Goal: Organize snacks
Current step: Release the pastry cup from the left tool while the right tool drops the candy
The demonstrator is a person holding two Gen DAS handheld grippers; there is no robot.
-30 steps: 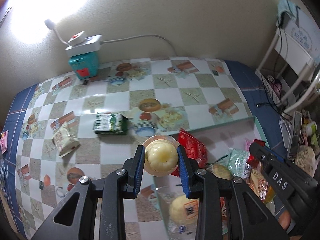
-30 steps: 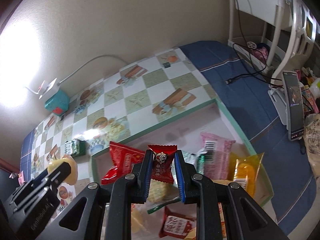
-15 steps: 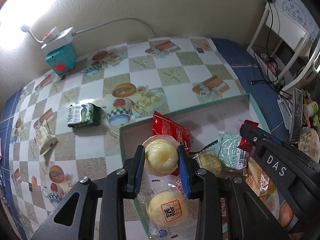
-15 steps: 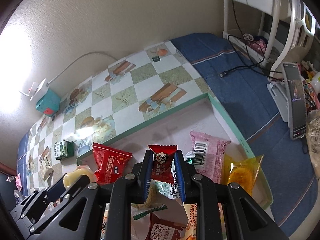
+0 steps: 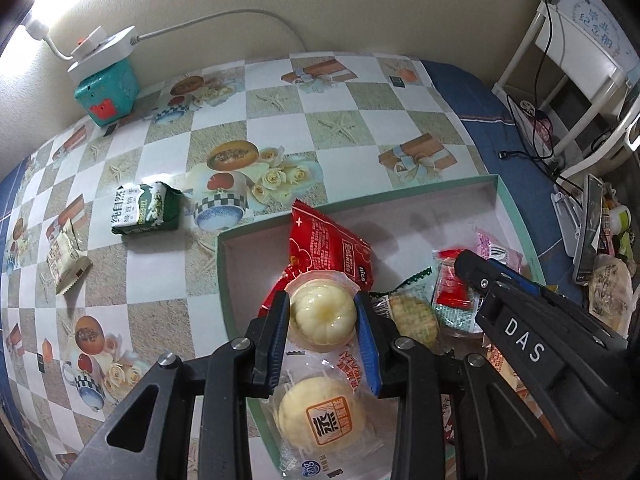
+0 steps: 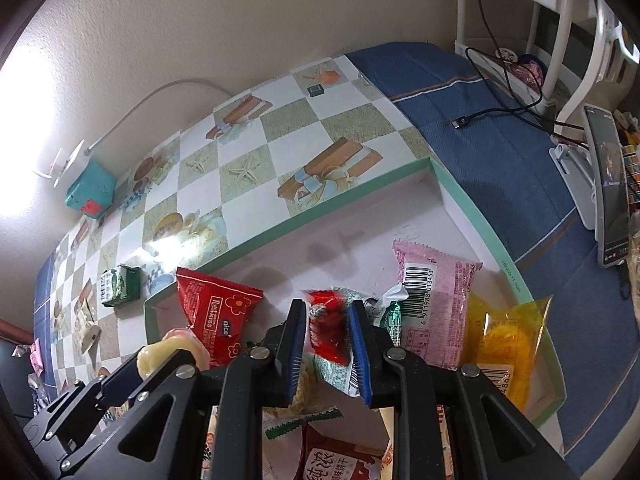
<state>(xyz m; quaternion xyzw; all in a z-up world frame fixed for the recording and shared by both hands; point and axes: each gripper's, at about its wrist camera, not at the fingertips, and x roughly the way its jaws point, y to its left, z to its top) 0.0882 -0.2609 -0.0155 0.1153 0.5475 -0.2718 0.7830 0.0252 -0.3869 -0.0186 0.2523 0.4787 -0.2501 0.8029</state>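
My left wrist camera looks steeply down, close over the tray (image 5: 516, 216); my right one looks forward along it. Both share the tray (and red packet (image 5: 328, 248)).

"DAS" marks the right gripper (image 5: 476, 276); "nice" the red packet (image 5: 332, 248).

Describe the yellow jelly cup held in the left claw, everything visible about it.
The jelly cup is a pale yellow, glossy, pumpkin-ribbed dome in a clear plastic cup with a flared rim. The left claw grips it by its sides between two blue-padded fingers, with its domed base facing the camera. It hangs above the green-rimmed box, over a red packet and a wrapped bun. Whether it touches either one cannot be told.
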